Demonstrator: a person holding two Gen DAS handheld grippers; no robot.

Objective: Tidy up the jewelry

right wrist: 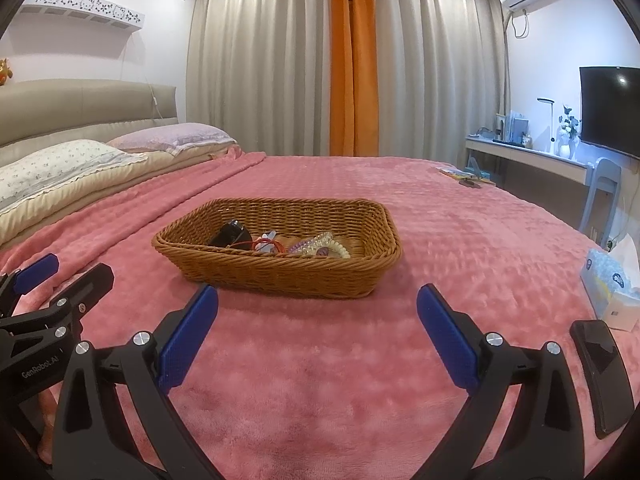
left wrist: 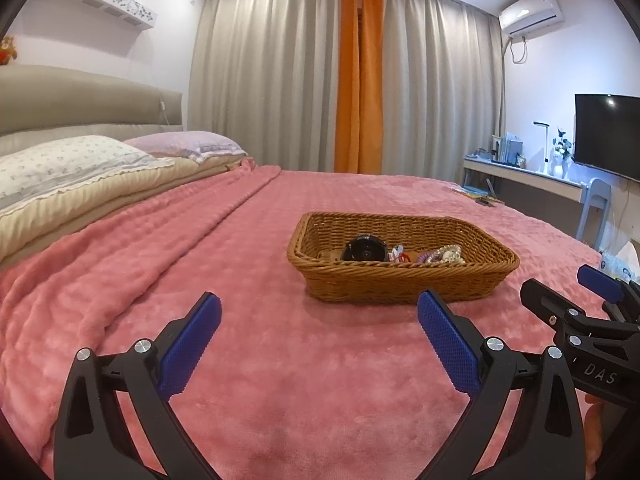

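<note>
The wicker basket (right wrist: 276, 248) sits mid-bed holding what look like coiled hair ties (right wrist: 320, 245). Both grippers, left (left wrist: 318, 316) and right (right wrist: 316, 308), hover nearby, fingers wide, empty. Approach low over the rim, pinching one item at a time.

Phone (right wrist: 602, 374) and tissue box (right wrist: 614, 292) on pink blanket (right wrist: 460, 240).

A basket (right wrist: 280, 268) sits mid-bed (right wrist: 460, 240), hair ties (right wrist: 320, 246) inside it; pillows (right wrist: 60, 168) lie behind-left, a phone (right wrist: 602, 372) and tissue box (right wrist: 612, 288) to the right.
</note>
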